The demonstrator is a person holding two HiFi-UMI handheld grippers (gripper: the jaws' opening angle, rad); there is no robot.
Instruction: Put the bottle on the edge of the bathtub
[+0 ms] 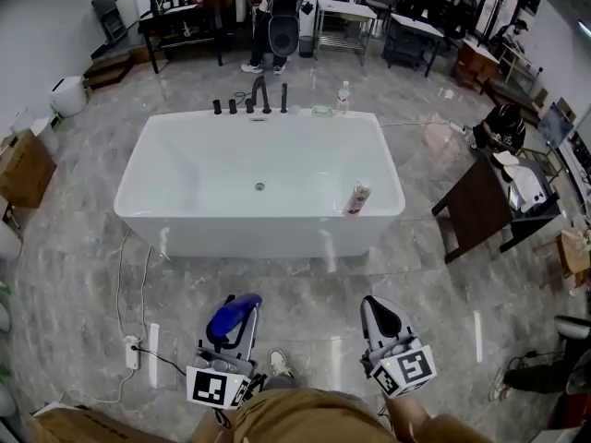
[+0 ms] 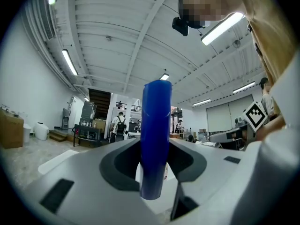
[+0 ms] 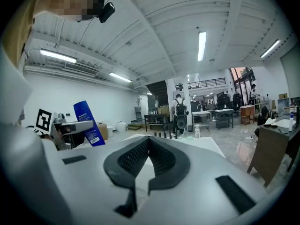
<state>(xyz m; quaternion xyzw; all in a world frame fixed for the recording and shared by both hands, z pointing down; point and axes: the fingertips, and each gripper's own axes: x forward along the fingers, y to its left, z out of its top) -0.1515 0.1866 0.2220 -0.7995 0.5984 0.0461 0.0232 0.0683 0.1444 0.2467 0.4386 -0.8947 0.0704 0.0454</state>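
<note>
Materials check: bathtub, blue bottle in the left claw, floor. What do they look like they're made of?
Bathtub: glossy white, probably acrylic or enamel; the smooth walls carry soft highlights.
Blue bottle: opaque plastic by the look, smooth with a slight sheen.
Floor: polished grey stone or marble-look tile; it is veined and shows bright reflections.

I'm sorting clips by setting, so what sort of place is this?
Probably a workshop or lab hall, not a bathroom: a freestanding bathtub on open glossy floor, work tables behind, and a bare strip-lit ceiling.
</note>
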